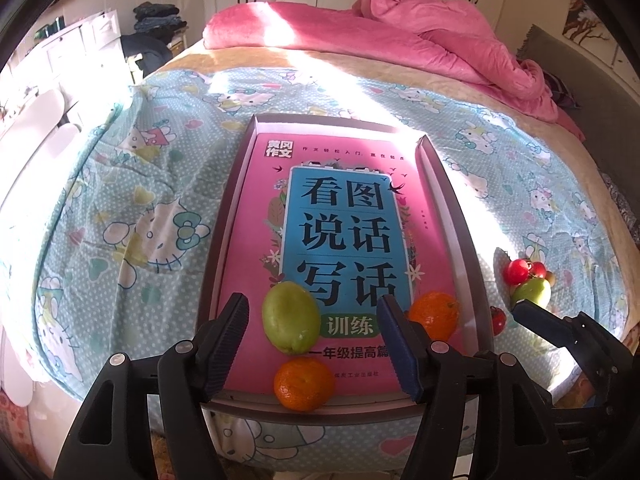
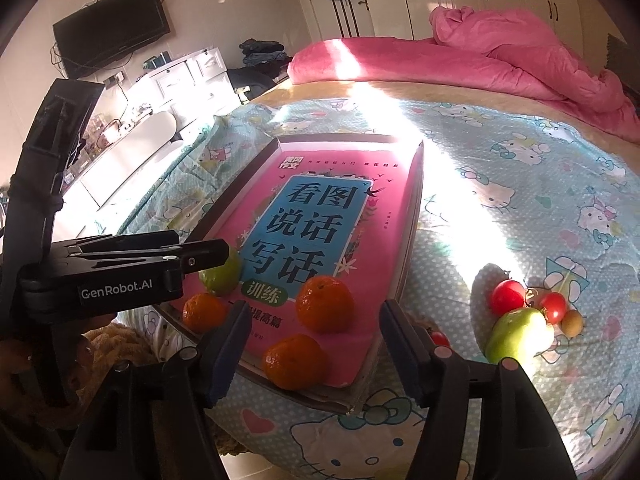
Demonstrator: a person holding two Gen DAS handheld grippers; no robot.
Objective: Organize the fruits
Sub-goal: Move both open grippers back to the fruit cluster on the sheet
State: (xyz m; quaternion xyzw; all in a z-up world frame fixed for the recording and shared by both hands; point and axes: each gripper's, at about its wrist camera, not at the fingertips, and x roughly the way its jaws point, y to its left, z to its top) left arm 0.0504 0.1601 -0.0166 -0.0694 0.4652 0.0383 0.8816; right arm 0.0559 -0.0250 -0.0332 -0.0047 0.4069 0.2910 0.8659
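Pink on the glossy book cover (image 2: 400,216) lining the shallow dark-rimmed tray (image 2: 418,184) on the bed. On it near the front edge: three round orange tangerines (image 2: 325,304), one green pear-like fruit (image 1: 291,317). Off the tray's right edge on the bedsheet: red tomatoes (image 2: 508,297), green apple (image 2: 518,334), small brown fruit (image 2: 573,322).

Left gripper (image 1: 314,344) spread, nothing pinched; right gripper (image 2: 312,350) likewise.

Best done by swinging right, straddling one fruit squarely, closing gently.

Readable: "GenRobot.AI"; "看图说话写话", "训练".

Bed (image 2: 500,152) with cartoon sheet: carries tray (image 2: 418,184), pink duvet (image 2: 460,60), tomatoes (image 2: 508,297), green fruit (image 2: 516,334).
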